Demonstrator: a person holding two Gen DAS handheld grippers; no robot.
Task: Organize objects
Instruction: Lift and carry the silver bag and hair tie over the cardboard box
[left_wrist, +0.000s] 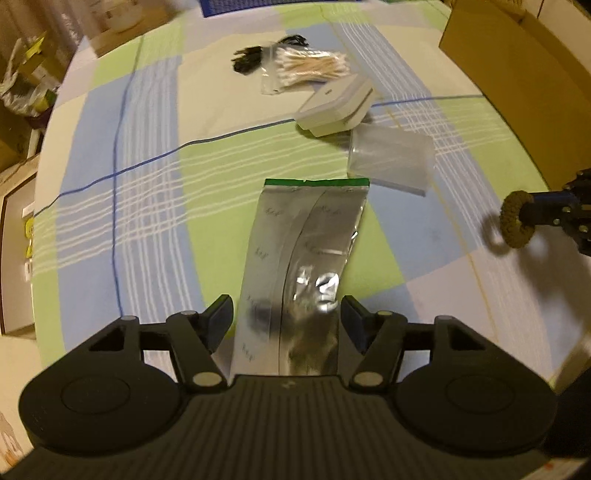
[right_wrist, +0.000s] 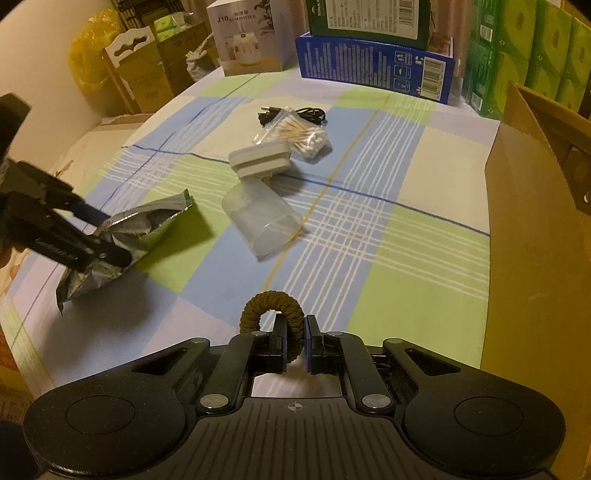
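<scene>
We hold two items: our left gripper (left_wrist: 286, 314) grasps the crinkled silver foil pouch (left_wrist: 303, 258), our right gripper (right_wrist: 294, 345) pinches the olive braided cord ring (right_wrist: 271, 308). Ahead of both, clear plastic cup (right_wrist: 262, 221), grey box (right_wrist: 260, 160), cotton swabs (right_wrist: 301, 134) and black cable (right_wrist: 291, 112) wait (cardboard box (right_wrist: 532, 229) right).

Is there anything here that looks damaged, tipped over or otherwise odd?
Yes. The clear plastic cup lies on its side on the checked cloth, its open mouth facing the camera. The silver foil pouch in the left gripper is badly crumpled. Nothing appears spilled.
</scene>
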